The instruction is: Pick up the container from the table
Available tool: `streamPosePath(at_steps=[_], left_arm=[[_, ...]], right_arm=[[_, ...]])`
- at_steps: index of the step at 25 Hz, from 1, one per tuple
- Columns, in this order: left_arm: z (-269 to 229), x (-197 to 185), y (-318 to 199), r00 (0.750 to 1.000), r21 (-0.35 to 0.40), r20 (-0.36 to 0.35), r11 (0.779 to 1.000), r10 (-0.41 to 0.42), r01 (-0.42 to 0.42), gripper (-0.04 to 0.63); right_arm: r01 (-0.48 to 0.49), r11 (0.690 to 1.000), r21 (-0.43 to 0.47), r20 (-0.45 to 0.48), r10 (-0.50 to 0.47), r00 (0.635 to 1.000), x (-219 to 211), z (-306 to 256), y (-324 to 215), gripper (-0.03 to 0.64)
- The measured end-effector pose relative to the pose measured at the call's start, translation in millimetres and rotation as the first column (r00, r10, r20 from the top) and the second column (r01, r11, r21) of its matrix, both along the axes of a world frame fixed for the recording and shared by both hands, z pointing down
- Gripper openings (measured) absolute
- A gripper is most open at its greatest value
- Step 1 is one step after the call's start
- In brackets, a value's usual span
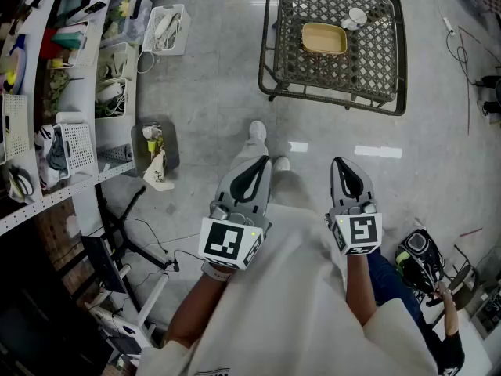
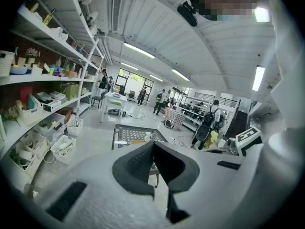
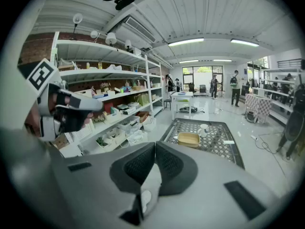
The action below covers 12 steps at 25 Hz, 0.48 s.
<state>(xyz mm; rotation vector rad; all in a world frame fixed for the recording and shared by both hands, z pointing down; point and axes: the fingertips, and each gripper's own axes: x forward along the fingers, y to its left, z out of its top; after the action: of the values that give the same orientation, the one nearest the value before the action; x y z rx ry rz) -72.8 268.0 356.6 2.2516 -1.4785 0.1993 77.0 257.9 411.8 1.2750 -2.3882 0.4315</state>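
Observation:
A shallow yellow container (image 1: 324,38) rests on a low black metal lattice table (image 1: 376,69) far ahead on the floor, with a small white cup (image 1: 356,16) beside it. The container (image 3: 188,139) also shows in the right gripper view, on the table (image 3: 224,149). My left gripper (image 1: 261,163) and right gripper (image 1: 339,164) are held close to my body, well short of the table. Both are shut, jaw tips touching, with nothing between them. In the left gripper view the table (image 2: 126,135) lies just beyond the shut left gripper (image 2: 153,143).
White shelving (image 1: 74,100) packed with baskets and bins runs along the left. A dark tray with bottles (image 1: 155,149) lies on the floor near it. Cables (image 1: 149,245) trail at lower left. A backpack (image 1: 419,258) sits at lower right. People stand far off in the room.

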Motion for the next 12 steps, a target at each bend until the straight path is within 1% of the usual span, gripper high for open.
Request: streamPosePath(at_steps=[3,5,9,12], left_arm=[[-6.2,15.9,28.9,0.999,0.012,0.005,0.999,0.034,-0.035,0.023],[-13.8,24.6,40.3,0.997,0.032,0.023,0.997,0.067,-0.068,0.023],[-33.4,29.3,47.1,0.99,0.083,0.052,0.987,0.131,-0.135,0.023],[-46.1,22.7,51.7,0.985,0.118,0.061,0.978,0.165,-0.171,0.023]], right_arm=[[0.012,0.999,0.034,0.012,-0.013,1.0,3.9,-18.4,32.8,0.021],[0.008,0.998,0.055,0.015,-0.009,1.0,6.6,-29.8,48.3,0.02],[-0.051,0.995,0.084,0.035,0.048,0.998,9.2,-47.5,67.2,0.02],[-0.099,0.986,0.132,0.088,0.088,0.992,1.5,-63.6,73.0,0.02]])
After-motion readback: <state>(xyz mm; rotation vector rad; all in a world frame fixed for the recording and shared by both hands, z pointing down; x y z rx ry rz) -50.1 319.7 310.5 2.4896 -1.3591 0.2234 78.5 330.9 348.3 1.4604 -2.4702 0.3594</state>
